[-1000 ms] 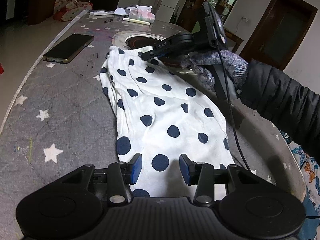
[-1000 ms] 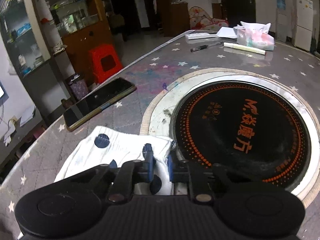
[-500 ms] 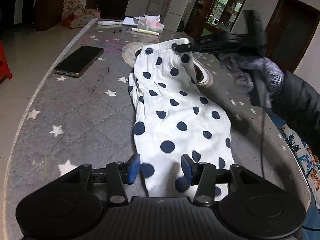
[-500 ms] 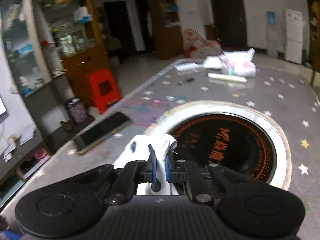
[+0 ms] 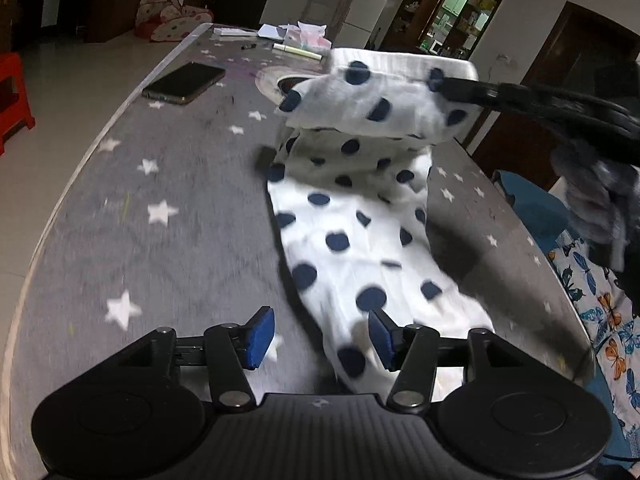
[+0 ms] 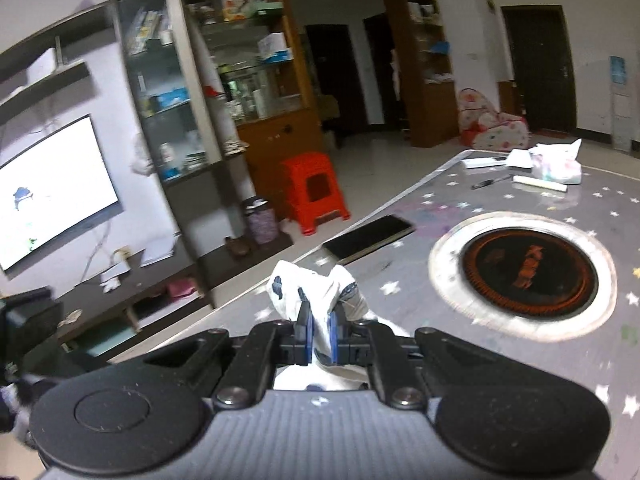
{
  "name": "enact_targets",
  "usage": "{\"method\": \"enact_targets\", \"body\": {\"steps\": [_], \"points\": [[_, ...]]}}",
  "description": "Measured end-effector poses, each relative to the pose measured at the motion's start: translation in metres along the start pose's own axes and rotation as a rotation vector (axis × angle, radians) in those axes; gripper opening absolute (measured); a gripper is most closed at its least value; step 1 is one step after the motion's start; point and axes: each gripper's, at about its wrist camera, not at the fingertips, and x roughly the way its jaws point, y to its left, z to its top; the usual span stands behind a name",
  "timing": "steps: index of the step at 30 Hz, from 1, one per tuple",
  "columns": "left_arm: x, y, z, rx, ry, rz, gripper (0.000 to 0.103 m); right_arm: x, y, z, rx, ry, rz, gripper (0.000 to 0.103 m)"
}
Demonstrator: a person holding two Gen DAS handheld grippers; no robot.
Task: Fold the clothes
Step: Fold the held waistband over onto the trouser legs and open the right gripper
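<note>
Polka-dot garment (image 5: 352,216) hangs pinched in right claw (image 6: 319,334); left claw (image 5: 322,336), just opening, seemingly holds nothing.

Home living room: wall TV (image 6: 52,188), glass-front cabinet (image 6: 224,80), fridge (image 5: 366,12), red plastic stool (image 6: 314,196), star-patterned desk (image 5: 160,208) with built-in cooktop (image 6: 528,272).

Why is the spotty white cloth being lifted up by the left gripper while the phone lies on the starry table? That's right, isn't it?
Not quite. The right gripper is the one lifting: the right wrist view shows its jaws shut on the spotty white cloth. The left gripper is open, and its jaws have just been opening, pressing on nothing. The phone does lie on the starry table.
</note>
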Motion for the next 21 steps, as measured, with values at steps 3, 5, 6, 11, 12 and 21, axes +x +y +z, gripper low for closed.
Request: {"method": "enact_targets", "body": {"steps": [3, 5, 6, 11, 12, 21], "points": [[-0.003, -0.003, -0.009, 0.010, 0.002, 0.010, 0.056, -0.020, 0.019, -0.013, -0.014, -0.004, 0.037, 0.007], [-0.004, -0.005, -0.015, 0.019, 0.001, 0.026, 0.056, -0.032, 0.030, -0.021, -0.035, -0.015, 0.070, 0.007], [-0.004, -0.004, -0.017, 0.017, 0.002, 0.033, 0.056, -0.039, 0.036, -0.027, -0.051, -0.019, 0.091, 0.007], [-0.006, -0.002, -0.024, 0.007, 0.002, 0.048, 0.056, -0.067, 0.069, -0.065, -0.212, -0.012, 0.174, 0.007], [-0.007, -0.002, -0.024, 0.005, 0.002, 0.052, 0.056, -0.072, 0.076, -0.075, -0.257, -0.001, 0.169, 0.007], [-0.032, 0.009, -0.017, -0.005, -0.054, 0.121, 0.056, -0.085, 0.101, -0.131, -0.458, 0.144, 0.152, 0.018]]}}
